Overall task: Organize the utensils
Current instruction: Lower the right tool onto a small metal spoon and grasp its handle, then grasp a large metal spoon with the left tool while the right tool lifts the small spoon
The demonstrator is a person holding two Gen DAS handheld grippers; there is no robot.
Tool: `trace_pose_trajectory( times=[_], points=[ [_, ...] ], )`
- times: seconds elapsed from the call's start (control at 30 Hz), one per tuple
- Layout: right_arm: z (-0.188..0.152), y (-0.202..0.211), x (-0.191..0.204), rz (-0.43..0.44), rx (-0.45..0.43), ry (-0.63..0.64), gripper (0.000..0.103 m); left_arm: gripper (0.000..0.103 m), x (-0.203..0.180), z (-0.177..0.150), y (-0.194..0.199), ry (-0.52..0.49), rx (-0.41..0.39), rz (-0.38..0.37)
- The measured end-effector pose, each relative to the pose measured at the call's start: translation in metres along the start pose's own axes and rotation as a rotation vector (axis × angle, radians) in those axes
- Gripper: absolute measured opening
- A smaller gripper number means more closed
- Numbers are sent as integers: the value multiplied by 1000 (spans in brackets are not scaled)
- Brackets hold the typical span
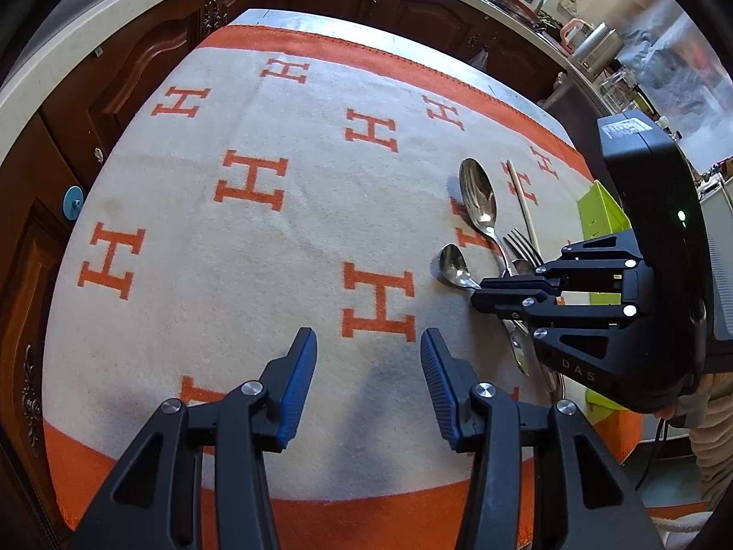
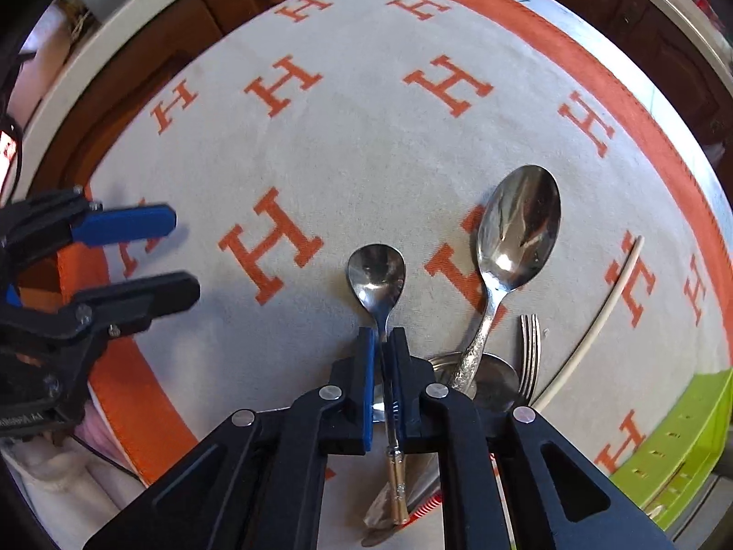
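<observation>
**Right claw takes the small spoon**

At lower centre of the right wrist view, the right claw point(image 2: 382, 343) is closed on the neck of the small spoon point(image 2: 376, 275), whose bowl sticks out just ahead of the fingertips. Just to its right lies the big spoon point(image 2: 517, 233); its handle runs down over another spoon point(image 2: 497, 378). A fork point(image 2: 530, 357) and a chopstick point(image 2: 595, 321) lie further right, and a green tray point(image 2: 687, 435) fills the lower right corner.

The left claw point(image 1: 369, 357), low in its own view, hangs open over bare cloth point(image 1: 275, 229), holding nothing.

The step looks like the pick-up of the small spoon. Next it probably needs a clean lift clear of the pile, then a carry to the tray.
</observation>
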State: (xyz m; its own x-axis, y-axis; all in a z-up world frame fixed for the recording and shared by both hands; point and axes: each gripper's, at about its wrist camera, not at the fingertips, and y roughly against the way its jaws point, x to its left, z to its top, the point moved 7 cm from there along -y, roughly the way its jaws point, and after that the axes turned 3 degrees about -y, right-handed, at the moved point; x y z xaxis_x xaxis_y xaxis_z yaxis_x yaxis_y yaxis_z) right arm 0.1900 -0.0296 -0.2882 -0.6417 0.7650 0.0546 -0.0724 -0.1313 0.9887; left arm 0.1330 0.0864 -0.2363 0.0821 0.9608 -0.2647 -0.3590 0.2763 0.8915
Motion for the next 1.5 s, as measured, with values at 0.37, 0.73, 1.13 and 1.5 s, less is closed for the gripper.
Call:
trace_pose_trajectory(
  times=[0.37, 0.73, 1.13, 1.5],
  points=[
    [-6, 15, -24, 47, -82, -119, 3, 46, -2, 9, -5, -5, 4, -5],
    [-46, 82, -47, 185, -258, -361, 3, 46, -42, 39, -22, 4, 67, -129],
    [-148, 136, -152, 190, -432, -747, 3, 41, -95, 71, -64, -12, 191, -58],
    [-210, 146, -196, 204, -504, -864, 3, 17, -110, 71, -92, 27, 274, 60]
  ],
)
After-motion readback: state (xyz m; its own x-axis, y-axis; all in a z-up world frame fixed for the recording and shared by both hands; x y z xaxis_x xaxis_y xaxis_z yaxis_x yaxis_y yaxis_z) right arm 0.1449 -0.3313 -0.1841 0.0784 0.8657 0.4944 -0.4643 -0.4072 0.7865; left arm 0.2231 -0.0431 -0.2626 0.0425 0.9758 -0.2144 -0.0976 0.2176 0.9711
